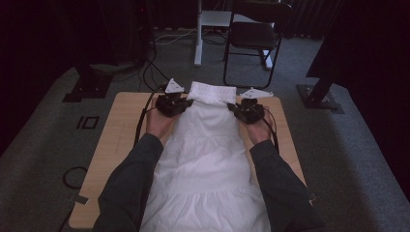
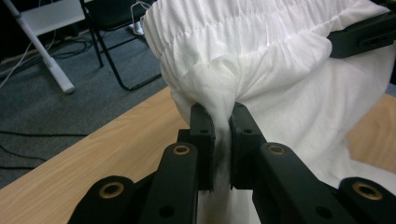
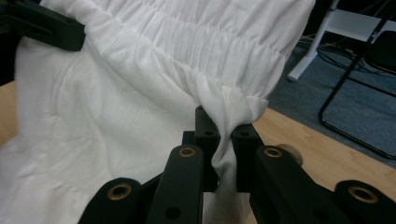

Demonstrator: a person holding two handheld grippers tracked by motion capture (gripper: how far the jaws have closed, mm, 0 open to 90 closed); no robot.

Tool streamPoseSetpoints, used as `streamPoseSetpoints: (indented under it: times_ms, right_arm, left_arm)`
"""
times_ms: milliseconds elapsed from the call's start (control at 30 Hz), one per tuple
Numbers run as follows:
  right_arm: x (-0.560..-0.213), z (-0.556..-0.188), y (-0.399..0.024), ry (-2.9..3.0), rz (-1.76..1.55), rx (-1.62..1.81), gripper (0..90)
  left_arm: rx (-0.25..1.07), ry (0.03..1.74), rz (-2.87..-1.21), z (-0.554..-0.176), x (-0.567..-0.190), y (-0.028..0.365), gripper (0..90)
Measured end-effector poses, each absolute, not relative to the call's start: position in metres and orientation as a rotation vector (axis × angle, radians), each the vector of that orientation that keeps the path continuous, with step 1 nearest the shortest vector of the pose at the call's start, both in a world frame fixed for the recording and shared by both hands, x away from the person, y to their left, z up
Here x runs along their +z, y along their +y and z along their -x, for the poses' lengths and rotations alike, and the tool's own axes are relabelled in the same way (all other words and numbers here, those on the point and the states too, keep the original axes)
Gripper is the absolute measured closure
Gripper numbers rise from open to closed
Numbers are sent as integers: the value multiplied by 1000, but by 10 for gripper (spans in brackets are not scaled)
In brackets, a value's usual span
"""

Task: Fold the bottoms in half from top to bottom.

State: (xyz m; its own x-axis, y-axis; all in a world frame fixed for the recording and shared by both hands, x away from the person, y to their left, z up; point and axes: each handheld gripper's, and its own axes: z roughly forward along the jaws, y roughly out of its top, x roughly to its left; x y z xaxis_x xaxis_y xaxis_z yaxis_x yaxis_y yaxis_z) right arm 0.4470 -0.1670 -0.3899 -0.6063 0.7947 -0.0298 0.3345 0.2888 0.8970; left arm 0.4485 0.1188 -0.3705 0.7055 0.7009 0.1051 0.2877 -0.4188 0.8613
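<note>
Evidently both tongs, left (image 1: 186,104) and right (image 1: 235,108), were clamped on the far elasticated corners of the white gathered cotton skirt (image 1: 208,159), its length trailing nearward down the wooden worktop (image 1: 121,130).

A recording lab or studio: black curtains (image 1: 43,34) enclose grey carpet (image 1: 348,159), with stand bases (image 1: 89,87), loose cables (image 1: 145,67) (one coiled) and a folding chair (image 1: 254,36).
</note>
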Motion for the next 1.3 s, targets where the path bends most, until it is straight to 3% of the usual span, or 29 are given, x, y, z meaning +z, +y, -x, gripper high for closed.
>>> streamPoseSetpoints:
  times_ms: [300, 567, 633, 867, 1033, 1300]
  right_arm:
    - [-401, -389, -178, 2123, -941, 1323, 849]
    - [-430, -338, -183, 2182, -898, 1340, 846]
    - [-452, -319, -180, 2231, -887, 1312, 844]
    - [-516, -304, -166, 2415, -934, 1177, 841]
    - [-536, -306, -156, 2491, -949, 1066, 833]
    - [-550, -325, -152, 2532, -1007, 978, 832]
  left_arm:
    - [562, 669, -1970, -378, -379, 121, 824]
    - [512, 621, -1948, -322, -422, 132, 818]
    - [479, 644, -1978, -306, -449, 137, 816]
    - [305, 791, -2103, -295, -520, 143, 815]
    - [261, 857, -2195, -299, -548, 138, 815]
    - [273, 869, -2197, -318, -550, 133, 815]
